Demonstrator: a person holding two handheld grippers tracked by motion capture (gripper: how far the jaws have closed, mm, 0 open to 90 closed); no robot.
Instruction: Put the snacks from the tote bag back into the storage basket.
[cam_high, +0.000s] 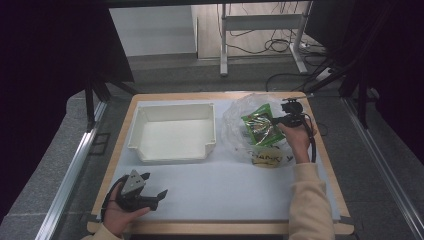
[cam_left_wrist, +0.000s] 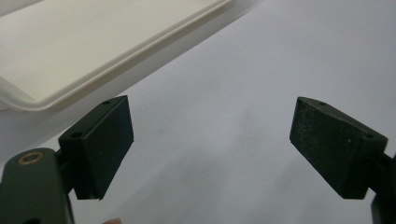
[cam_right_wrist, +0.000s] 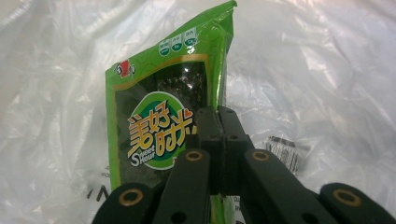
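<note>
Left gripper (cam_high: 152, 192) at 7 o'clock on table (cam_high: 225, 200), resting in hand, jaws wide apart, nothing between; white mat under it

Tray (cam_high: 172, 131) at 11 o'clock, just beyond left gripper

Right gripper (cam_high: 274, 121) at 2 o'clock, jaws clamped on edge of green packet (cam_right_wrist: 163, 126); packet upright, lifted against clear plastic bag (cam_high: 240, 117)

Bag crumpled at 1 o'clock, right of tray, printed lower part near right hand (cam_high: 298, 140)

The green snack packet (cam_right_wrist: 163, 126) reads "Sweet Hour" under large Chinese characters; the plastic bag (cam_high: 235, 122) bears "THANK".
</note>
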